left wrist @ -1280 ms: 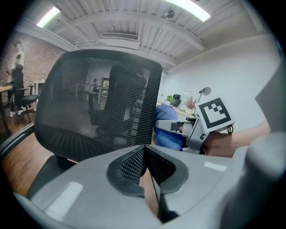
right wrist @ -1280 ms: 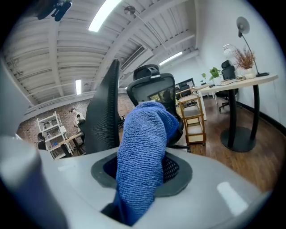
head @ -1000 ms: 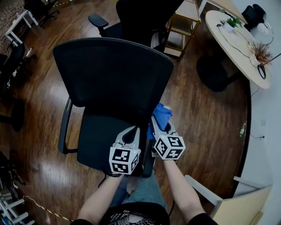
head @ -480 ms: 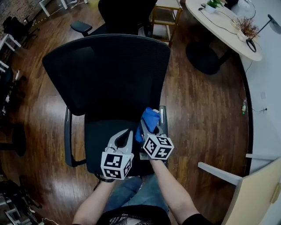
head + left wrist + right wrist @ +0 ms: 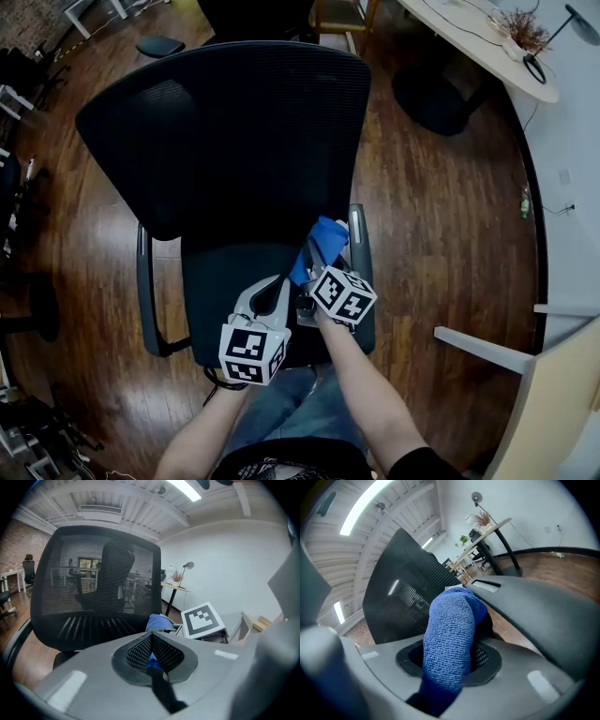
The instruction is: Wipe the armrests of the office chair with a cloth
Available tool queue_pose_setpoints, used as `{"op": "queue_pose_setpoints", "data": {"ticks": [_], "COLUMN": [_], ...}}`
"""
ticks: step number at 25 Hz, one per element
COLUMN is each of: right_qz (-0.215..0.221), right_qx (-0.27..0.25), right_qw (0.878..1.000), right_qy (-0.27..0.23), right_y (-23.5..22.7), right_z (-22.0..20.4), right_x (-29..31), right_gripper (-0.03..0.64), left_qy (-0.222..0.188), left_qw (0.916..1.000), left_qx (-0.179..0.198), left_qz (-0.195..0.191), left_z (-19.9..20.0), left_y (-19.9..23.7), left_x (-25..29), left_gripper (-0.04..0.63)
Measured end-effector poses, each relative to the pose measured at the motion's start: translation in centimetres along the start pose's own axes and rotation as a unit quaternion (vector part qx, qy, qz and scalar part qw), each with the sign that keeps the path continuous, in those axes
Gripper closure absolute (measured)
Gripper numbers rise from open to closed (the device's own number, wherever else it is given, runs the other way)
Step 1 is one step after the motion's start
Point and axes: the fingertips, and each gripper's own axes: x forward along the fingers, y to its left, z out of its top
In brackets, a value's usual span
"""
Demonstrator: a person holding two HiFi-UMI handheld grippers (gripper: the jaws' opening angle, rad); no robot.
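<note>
Right gripper (image 5: 317, 270) clamped on cloth (image 5: 324, 238). Cloth still at rear inner edge of right armrest (image 5: 363, 272), little travel this last second. Wipe barely begun. Left gripper (image 5: 274, 289) closed, empty.

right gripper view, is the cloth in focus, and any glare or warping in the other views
Right gripper view: cloth sharp, weave plain; ceiling light blown out. Left gripper view: foreground soft, chair back clearer. Head view: fisheye bends the wall base; sheen on the floor.
</note>
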Motion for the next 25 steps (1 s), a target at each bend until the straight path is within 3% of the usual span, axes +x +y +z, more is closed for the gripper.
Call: {"op": "queue_pose_setpoints", "data": {"ticks": [3, 13, 25], "right_qz": [-0.007, -0.023, -0.033], "right_qx": [0.023, 0.022, 0.026], "right_qw": [1.0, 0.999, 0.999], "right_qy": [-0.01, -0.023, -0.016], "right_y": [-0.6, -0.3, -0.7], "right_z": [-0.1, -2.2, -6.4], "right_x": [0.1, -3.0, -9.5], "right_gripper": [0.479, 0.479, 0.479], "left_qy": [-0.004, -0.009, 0.014], "left_qw": [1.0, 0.9999, 0.9993], "left_qx": [-0.002, -0.007, -0.008], "left_qz": [-0.003, -0.012, -0.033], "left_z": [-0.3, -1.5, -4.6], "left_y": [0.2, 0.6, -2.5], "left_x": [-0.1, -2.0, -3.5], "left_gripper": [0.592, 0.592, 0.592]}}
